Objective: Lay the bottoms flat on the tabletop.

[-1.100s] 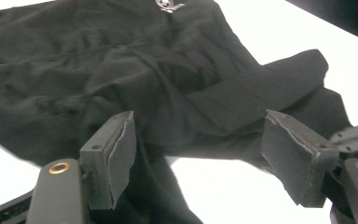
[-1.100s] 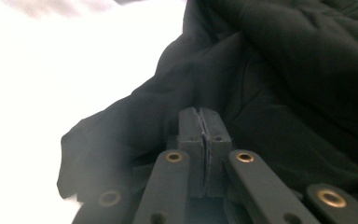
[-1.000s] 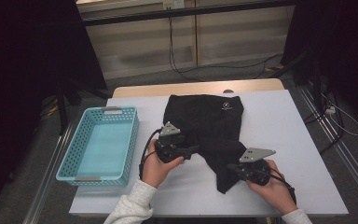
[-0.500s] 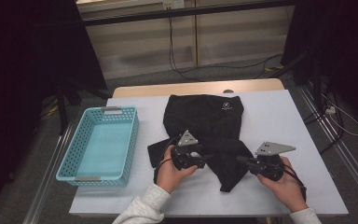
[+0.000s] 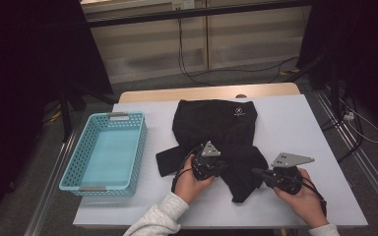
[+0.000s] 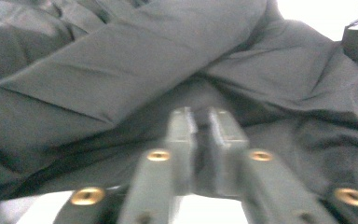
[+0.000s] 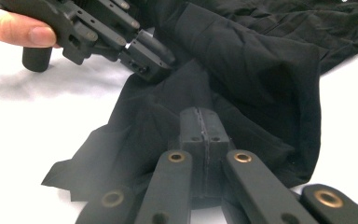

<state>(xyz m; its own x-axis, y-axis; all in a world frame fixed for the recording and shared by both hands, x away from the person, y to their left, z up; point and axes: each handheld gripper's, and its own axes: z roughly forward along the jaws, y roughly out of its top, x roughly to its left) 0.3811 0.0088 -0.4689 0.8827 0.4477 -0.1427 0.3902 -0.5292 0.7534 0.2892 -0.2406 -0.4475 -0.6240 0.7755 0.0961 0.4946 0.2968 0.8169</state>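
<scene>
At the far left of the high view, well apart from our fingers, a light blue plastic basket (image 5: 106, 155) sits on the white table (image 5: 305, 128). Just right of it lies the black garment (image 5: 216, 128), a shirt or jacket with a small white logo near its far edge, spread flat at the back and bunched toward us.

Our left gripper (image 5: 222, 166) comes next, held in our left hand (image 5: 189, 176) at the near left side of the cloth. Its jaws have just been closing, and in the left gripper view (image 6: 200, 122) the two pads stand nearly together, with only a thin dark slit between them. The black fabric lies folded right at and beyond the tips; whether a fold is caught in the slit we cannot tell.

Farther right, our right gripper (image 5: 256, 172) rests in our right hand (image 5: 302, 199) at the near right edge of the garment. In the right gripper view (image 7: 200, 122) its pads are pressed flat together, and the cloth lies under and around the tips, its loose corner trailing toward us on the table. That view also shows the left gripper (image 7: 147, 58), up and to the left of our fingertips, nosing into the cloth's edge.
</scene>
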